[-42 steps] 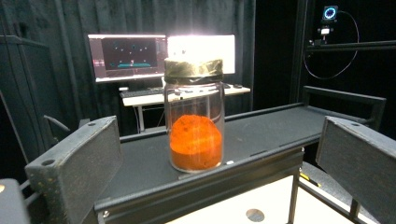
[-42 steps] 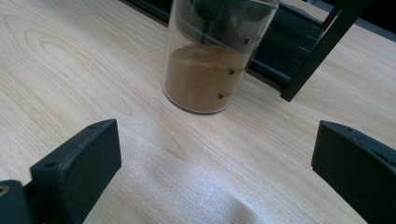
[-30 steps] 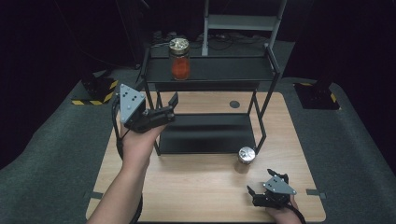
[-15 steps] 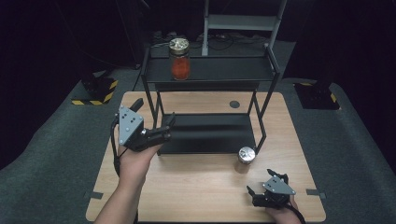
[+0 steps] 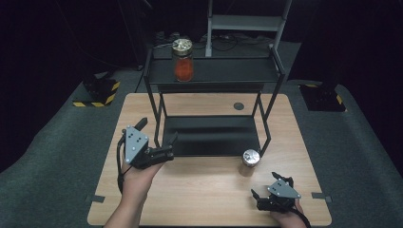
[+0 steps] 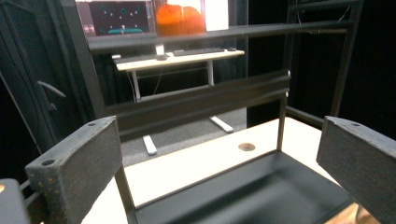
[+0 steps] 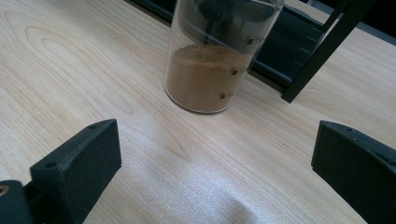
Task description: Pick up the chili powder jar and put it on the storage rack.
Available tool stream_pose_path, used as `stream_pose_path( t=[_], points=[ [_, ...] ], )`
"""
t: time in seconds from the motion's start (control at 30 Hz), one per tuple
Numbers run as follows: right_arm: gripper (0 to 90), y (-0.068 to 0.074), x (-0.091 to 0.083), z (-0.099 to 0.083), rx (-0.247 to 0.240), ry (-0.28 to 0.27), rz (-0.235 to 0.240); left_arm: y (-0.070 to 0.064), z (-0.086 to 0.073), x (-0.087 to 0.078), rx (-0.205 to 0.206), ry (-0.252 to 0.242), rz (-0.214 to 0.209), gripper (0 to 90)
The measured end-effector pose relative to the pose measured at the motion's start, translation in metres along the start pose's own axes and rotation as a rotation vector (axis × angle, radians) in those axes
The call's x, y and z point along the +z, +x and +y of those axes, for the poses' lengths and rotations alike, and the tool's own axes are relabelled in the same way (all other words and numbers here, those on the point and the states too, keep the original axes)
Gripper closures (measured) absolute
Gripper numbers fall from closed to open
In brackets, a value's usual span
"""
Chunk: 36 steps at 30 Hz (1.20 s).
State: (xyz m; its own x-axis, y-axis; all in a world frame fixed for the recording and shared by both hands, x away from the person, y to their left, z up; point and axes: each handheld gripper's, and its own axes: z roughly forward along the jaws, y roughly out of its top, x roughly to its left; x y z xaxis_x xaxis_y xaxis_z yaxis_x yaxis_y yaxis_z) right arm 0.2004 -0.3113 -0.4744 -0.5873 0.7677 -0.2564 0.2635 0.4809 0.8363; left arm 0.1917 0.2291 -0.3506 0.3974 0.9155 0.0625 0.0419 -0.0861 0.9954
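**Two jars, one rack, both grippers empty**

Item: jar of brown powder (image 5: pixel 250 160), clear glass, silver lid. It stands upright on the wooden table (image 5: pixel 204 199), just outside the front right leg of the black rack (image 5: pixel 271 66). In the right gripper view the jar (image 7: pixel 212 70) is cut off at the top edge, so the lid is out of sight there; the powder fills roughly its lower half, and small markings on the glass are too blurred to read.

Item: right gripper (image 5: pixel 260 199), low at the table's near right edge, near the jar but apart from it. Jaws stand wide, nothing between them.

Item: left gripper (image 5: pixel 168 147), held above the table's left side, just beside the rack's front left leg. Jaws spread wide and empty, pointing toward the rack's lower shelf (image 6: pixel 261 186).

Item: jar with red contents (image 5: pixel 183 61), gold lid, upright on the rack's top shelf, left of centre. In the left gripper view its orange base (image 6: pixel 180 16) shows, the rest cropped.
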Motion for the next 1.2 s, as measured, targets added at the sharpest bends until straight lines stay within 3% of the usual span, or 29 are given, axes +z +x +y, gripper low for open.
stream_pose_path(
  t=[0.4, 0.87, 1.2],
  points=[
    [0.4, 0.001, 0.0, 0.0, -0.005, 0.0, -0.003, 0.0, -0.04, -0.01, -0.01, 0.069, 0.014, 0.4],
    [0.4, 0.002, 0.0, -0.001, -0.005, -0.004, -0.01, -0.001, -0.092, -0.016, -0.054, 0.164, -0.01, 0.3],
    [0.4, 0.004, 0.0, 0.0, -0.006, -0.003, -0.015, -0.002, -0.12, -0.017, -0.052, 0.25, -0.023, 0.3]
  ],
)
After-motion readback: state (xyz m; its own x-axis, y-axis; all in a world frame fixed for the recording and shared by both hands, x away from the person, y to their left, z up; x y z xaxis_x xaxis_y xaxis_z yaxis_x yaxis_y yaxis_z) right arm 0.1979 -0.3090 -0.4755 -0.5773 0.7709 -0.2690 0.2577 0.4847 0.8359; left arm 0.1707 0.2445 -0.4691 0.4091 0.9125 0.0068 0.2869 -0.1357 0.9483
